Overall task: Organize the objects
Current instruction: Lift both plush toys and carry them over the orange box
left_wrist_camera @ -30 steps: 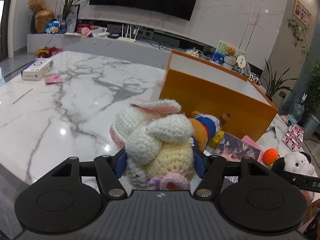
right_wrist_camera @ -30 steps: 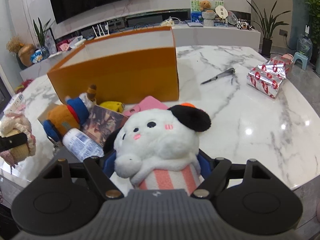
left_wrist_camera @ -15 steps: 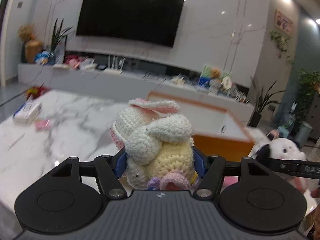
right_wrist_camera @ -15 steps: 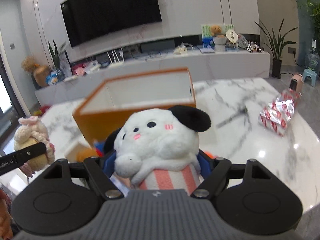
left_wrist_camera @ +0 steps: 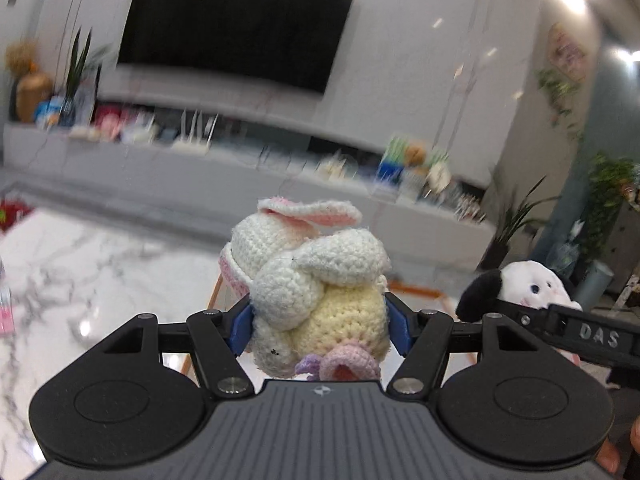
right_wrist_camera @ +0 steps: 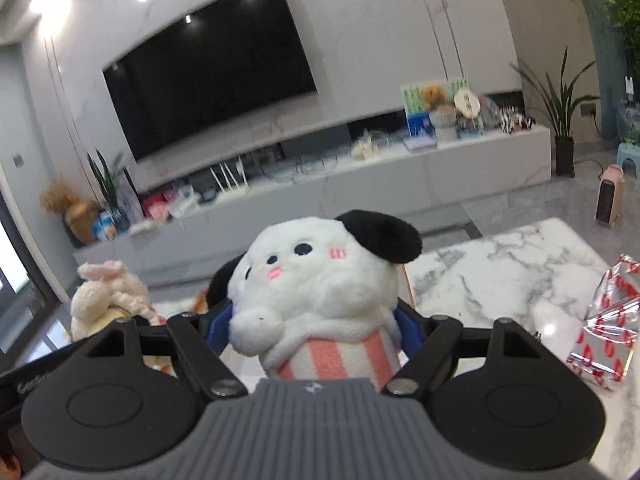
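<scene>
Left gripper clamps the crocheted rabbit; right gripper clamps the plush dog. Both held above the marble table.

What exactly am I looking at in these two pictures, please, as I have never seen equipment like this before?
There is no robot here: a person holds a pair of hand-held tongs in each hand, each carrying a wide-angle camera that looks along its fingers. The left tongs are shut on a crocheted rabbit; the right tongs are shut on a white plush dog with black ears. Each view also catches the other toy at its edge. Both toys are lifted above a marble table, where a shiny red-and-silver packet lies. An orange box edge peeks out behind the rabbit. A television hangs behind.
</scene>
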Action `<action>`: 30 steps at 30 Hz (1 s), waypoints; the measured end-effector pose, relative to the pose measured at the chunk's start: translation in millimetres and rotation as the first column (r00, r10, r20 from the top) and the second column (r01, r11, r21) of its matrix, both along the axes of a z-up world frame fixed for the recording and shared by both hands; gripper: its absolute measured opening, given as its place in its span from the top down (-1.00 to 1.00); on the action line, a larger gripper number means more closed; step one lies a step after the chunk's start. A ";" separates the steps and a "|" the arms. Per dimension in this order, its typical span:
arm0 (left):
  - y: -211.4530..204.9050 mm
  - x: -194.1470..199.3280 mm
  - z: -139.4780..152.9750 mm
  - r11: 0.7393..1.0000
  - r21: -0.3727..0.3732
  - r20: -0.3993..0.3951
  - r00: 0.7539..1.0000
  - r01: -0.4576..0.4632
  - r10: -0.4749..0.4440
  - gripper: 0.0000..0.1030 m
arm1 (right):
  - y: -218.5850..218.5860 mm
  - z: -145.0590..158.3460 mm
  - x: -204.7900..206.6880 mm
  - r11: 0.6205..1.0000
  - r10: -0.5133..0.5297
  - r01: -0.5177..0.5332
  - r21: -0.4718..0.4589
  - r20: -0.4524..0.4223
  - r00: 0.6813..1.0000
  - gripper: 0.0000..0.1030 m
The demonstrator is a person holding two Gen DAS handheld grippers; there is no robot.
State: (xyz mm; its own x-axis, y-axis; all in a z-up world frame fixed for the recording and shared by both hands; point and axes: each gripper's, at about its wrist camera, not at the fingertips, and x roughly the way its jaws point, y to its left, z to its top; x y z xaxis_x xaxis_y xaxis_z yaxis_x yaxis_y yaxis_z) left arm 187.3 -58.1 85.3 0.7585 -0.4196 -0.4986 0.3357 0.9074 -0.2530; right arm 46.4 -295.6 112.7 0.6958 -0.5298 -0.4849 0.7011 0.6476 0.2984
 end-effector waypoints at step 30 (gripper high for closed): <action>-55.3 87.0 -101.5 0.910 0.390 -0.367 0.930 0.142 0.012 -0.47 | -70.6 -117.2 111.0 0.955 0.169 -0.074 0.288 -0.321 0.932 -0.53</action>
